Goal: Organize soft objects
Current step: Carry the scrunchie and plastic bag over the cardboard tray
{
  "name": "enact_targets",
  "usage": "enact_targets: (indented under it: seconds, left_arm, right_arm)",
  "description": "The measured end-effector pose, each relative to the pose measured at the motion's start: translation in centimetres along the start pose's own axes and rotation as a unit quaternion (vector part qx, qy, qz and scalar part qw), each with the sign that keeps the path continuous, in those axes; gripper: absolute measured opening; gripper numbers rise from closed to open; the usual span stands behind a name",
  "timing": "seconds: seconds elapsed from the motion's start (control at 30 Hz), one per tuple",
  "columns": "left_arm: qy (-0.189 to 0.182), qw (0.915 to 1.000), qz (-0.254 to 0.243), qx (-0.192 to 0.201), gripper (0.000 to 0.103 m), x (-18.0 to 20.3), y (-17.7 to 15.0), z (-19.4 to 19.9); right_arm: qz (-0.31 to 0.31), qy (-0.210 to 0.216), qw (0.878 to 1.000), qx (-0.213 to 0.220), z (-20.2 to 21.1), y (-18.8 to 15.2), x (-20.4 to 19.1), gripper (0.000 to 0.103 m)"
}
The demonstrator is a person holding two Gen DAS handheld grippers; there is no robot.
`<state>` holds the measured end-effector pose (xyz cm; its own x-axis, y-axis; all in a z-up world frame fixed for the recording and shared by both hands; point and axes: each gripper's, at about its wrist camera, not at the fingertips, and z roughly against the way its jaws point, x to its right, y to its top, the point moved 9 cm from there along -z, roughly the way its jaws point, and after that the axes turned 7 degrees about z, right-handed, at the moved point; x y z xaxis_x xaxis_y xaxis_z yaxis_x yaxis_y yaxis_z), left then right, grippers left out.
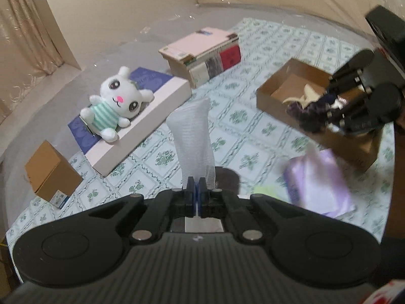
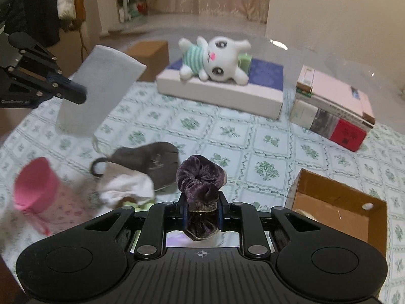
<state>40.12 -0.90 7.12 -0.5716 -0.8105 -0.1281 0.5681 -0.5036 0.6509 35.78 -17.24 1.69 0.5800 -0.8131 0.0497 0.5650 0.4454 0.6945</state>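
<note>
The bench (image 2: 227,136), under a green-flowered cloth, carries an open cardboard box (image 2: 354,202). Above it, the left hand-held gripper (image 1: 196,187), tilted down, is pinched closed on a white mesh sleeve (image 1: 192,136) that stands upright. The right hand-held gripper (image 2: 202,212), also tilted down, clamps a purple scrunchie (image 2: 200,177) beside the box.

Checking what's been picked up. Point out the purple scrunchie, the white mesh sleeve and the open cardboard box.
purple scrunchie (image 2: 200,177), right wrist view, on its velvet folds above the fingers.
white mesh sleeve (image 1: 192,136), left wrist view, mid-length of the netting.
open cardboard box (image 2: 339,202), right wrist view, on its inner wall.
</note>
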Motion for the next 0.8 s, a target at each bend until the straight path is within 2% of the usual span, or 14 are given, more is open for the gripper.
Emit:
enact_targets:
  seconds: [0.17,0.4,0.8]
  left_arm:
    - [-0.001,0.9998,0.016,0.015,0.001,3.8,0.8,3.4]
    - [-0.021,0.9985,0.042,0.028,0.001,9.9,1.1,5.6]
    - [-0.08,0.9909,0.099,0.044,0.001,19.9,3.8,4.8]
  right_arm:
    - [-0.016,0.003,0.999,0.03,4.4,-1.1,-1.7,0.021]
    - [-0.039,-0.001,0.999,0.038,8.7,-4.1,-1.8,0.021]
    - [-0.095,-0.072,0.992,0.043,15.6,-10.0,5.0,0.021]
